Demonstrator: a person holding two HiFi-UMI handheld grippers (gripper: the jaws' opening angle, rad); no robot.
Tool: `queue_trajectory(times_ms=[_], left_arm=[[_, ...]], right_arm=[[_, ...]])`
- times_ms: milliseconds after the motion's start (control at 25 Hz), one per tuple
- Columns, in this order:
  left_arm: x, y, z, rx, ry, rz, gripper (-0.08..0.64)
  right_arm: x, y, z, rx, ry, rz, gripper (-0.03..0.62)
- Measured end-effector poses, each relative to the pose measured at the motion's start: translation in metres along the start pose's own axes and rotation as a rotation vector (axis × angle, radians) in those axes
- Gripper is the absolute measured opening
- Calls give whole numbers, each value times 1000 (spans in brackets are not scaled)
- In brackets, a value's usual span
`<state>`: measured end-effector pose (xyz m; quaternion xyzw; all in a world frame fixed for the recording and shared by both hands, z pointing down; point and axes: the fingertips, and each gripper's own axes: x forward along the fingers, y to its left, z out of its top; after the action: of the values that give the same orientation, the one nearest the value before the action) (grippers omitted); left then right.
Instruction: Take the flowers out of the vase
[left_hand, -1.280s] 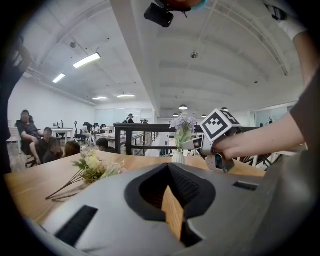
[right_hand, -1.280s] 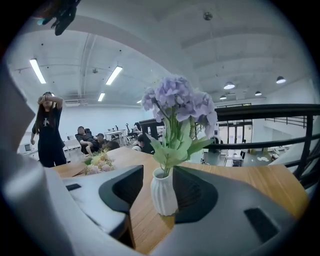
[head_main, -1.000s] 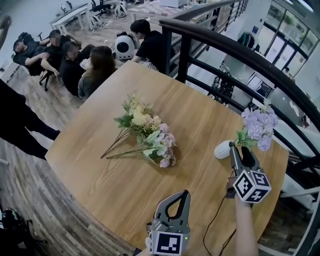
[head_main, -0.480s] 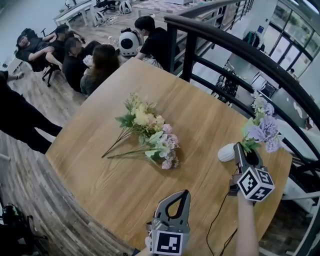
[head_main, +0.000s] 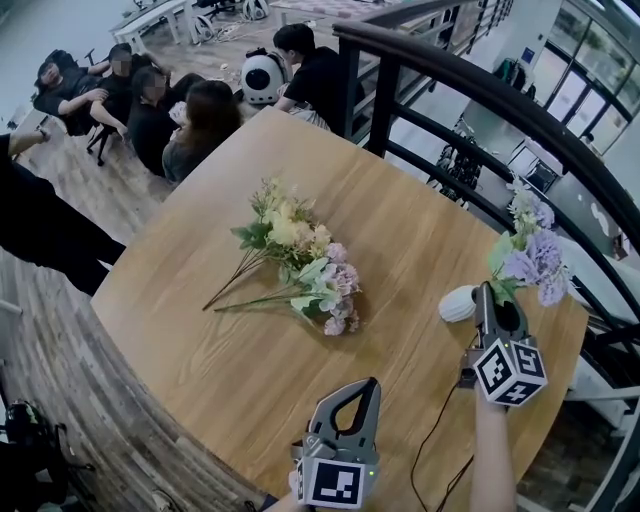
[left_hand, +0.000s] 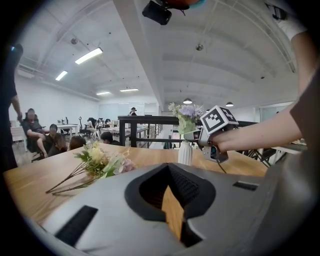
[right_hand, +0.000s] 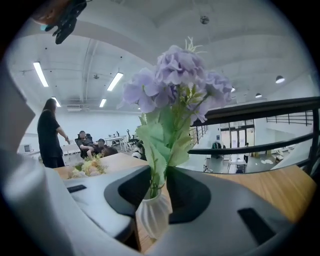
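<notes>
The right gripper (right_hand: 159, 176), jaws just closed onto the stems of purple artificial flowers (right_hand: 175, 80) above the white ribbed vase (right_hand: 152, 216); the left gripper (left_hand: 170, 169), jaws together, empty.

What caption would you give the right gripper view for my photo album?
Right gripper, jaws just closed onto the stems of the purple flowers in the white vase.

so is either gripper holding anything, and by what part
Right gripper, its jaws having just been closing, pinches the purple flowers by the stems above the vase. Left gripper holds nothing.
</notes>
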<state>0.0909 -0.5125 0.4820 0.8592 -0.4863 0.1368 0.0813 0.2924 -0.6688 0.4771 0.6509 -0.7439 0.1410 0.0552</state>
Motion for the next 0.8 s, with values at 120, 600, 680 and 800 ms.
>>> queue_trajectory(times_ms=[120, 600, 680, 800], left_arm=[[1, -2, -3, 0, 8, -2, 15], [-7, 2, -1, 0, 11, 12, 15], [-9, 2, -1, 0, 10, 15, 15], [-10, 4, -2, -1, 9, 19, 15]], right_arm=[[1, 1, 0, -31, -6, -4, 110], [-3, 3, 5, -48, -53, -20, 84], [-6, 2, 9, -51, -70, -25, 83], [-8, 1, 16, -44, -99, -26, 81]])
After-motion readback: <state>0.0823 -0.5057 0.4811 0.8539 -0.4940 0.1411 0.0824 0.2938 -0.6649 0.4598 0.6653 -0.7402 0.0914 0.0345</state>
